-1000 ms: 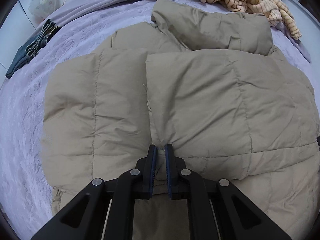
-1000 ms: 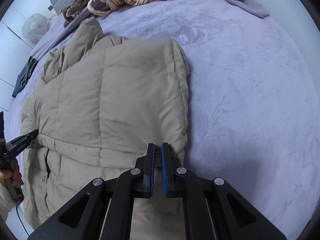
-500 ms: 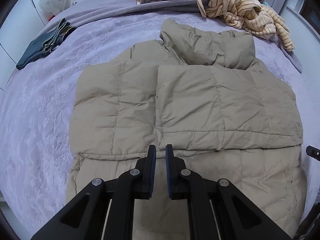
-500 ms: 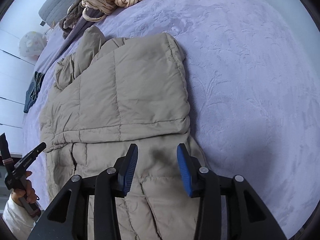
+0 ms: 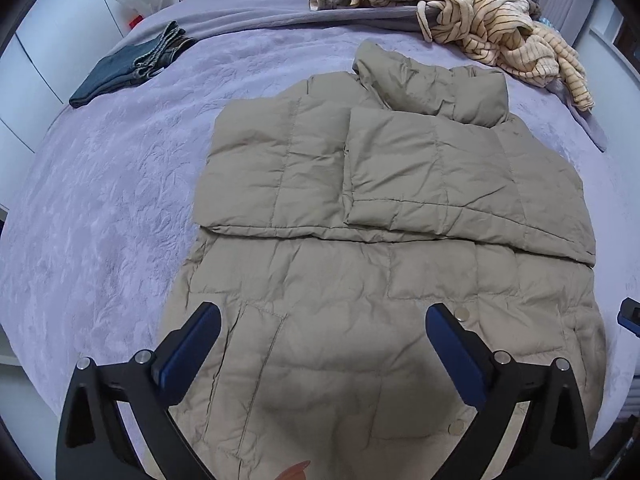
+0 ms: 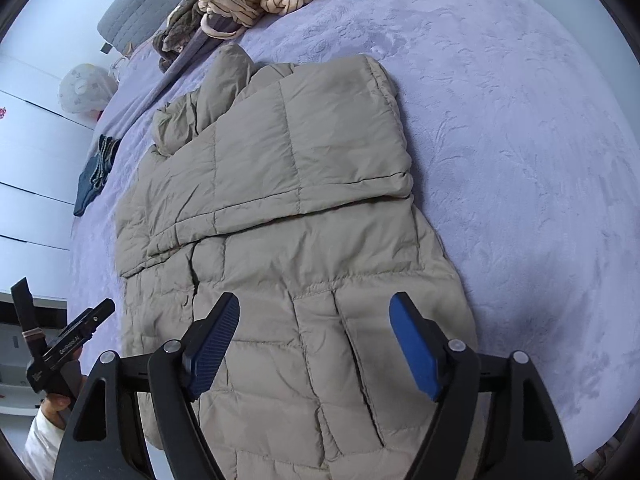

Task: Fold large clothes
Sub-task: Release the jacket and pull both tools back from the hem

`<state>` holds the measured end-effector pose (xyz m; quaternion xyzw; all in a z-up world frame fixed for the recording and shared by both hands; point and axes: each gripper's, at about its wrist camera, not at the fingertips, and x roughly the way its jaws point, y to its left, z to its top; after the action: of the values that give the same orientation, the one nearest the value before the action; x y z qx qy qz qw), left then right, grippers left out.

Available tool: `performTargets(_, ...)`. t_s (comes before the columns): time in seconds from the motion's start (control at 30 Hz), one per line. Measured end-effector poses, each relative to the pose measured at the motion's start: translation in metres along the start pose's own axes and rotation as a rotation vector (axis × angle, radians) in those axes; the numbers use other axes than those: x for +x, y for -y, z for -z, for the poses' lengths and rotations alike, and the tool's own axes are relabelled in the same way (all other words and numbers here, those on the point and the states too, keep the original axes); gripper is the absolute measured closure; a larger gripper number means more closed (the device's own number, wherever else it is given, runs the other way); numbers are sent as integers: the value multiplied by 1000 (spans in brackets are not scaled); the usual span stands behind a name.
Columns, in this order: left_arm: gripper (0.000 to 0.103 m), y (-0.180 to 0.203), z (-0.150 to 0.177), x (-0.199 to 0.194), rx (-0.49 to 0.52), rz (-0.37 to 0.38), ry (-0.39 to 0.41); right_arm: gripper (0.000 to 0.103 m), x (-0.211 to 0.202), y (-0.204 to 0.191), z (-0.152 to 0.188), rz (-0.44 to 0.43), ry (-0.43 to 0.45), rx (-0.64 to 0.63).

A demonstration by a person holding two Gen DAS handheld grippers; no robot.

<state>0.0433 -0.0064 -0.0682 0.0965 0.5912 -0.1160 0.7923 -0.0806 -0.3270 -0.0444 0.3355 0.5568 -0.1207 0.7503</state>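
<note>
Left wrist view: the beige puffer jacket [image 5: 384, 248] lies on the bed [image 5: 120, 184], collar toward the far edge. Left gripper [image 5: 322, 334] and right gripper [image 6: 314, 330], fingers apart and empty, hover over its near hem.

A home bedroom: ahead of the fingers, a lilac-covered bed [image 5: 120, 184] with heaped clothes [image 5: 500, 36], folded jeans [image 5: 128, 68], white cupboards [image 6: 28, 168].

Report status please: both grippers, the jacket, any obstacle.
Left gripper open, right gripper open, both above hem. Beige puffer jacket flat on bed, sleeves folded in. Nothing on it.
</note>
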Motion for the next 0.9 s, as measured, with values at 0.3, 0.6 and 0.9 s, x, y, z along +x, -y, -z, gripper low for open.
performTargets(0.3,0,-8,30,-14,-41,-31,-48,12,-24,-26,23,-48,58,-66)
performTargets(0.6,0,-10,66,-47,-60,-28,-65,12,-20,-21,41,-145,-58,18)
performTargets(0.9,0,-26,98,-62,-58,-39,-85,12,-19,-9,69,-185,-87,139)
